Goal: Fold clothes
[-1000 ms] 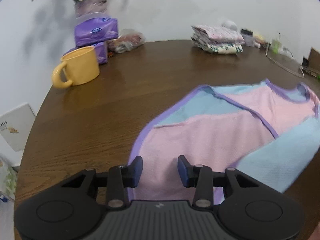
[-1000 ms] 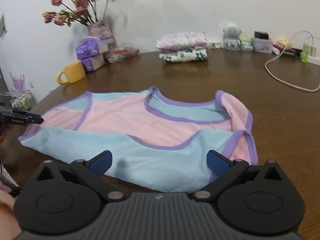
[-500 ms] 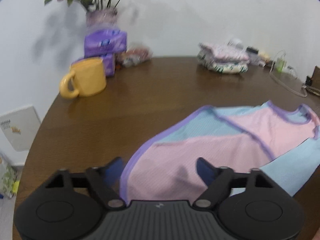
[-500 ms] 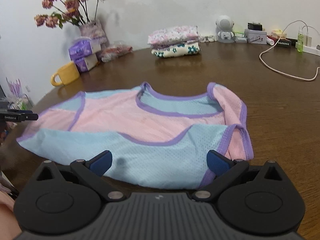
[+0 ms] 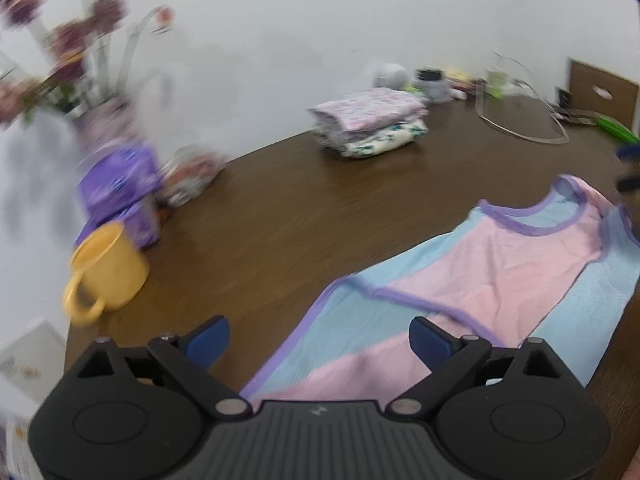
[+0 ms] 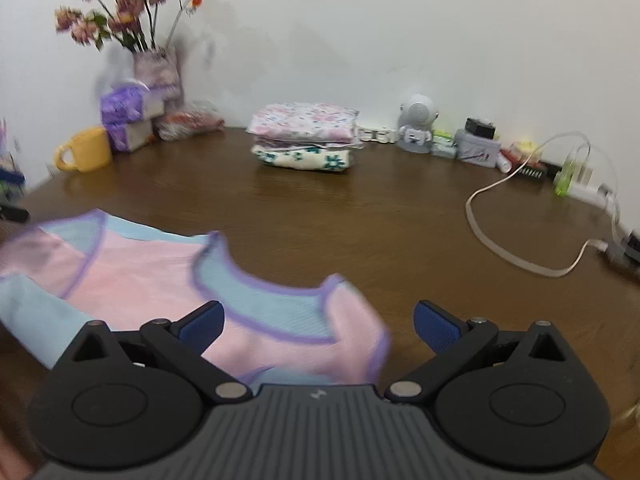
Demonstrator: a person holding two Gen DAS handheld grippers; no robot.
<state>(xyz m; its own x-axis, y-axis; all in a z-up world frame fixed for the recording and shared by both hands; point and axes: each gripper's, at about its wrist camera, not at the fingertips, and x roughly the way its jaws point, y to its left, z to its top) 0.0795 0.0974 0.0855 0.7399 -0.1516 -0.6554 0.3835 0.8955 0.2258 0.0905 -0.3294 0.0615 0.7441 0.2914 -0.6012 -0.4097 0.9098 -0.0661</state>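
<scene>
A home: wooden table [image 6: 360, 216], flowers [image 6: 116, 16] (blurred), folded clothes [image 6: 304, 136].

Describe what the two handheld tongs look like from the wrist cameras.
Both look identical. The left tongs and right tongs each have a black ribbed body with a small pale logo at its centre, two round black discs at the sides, black linkage arms with silver pivot pins, and dark blue textured fingertips. No cables or sleeves show.

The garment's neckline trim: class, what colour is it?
Purple. The trim edges the pink and light-blue garment; the right wrist view shows it best.
</scene>
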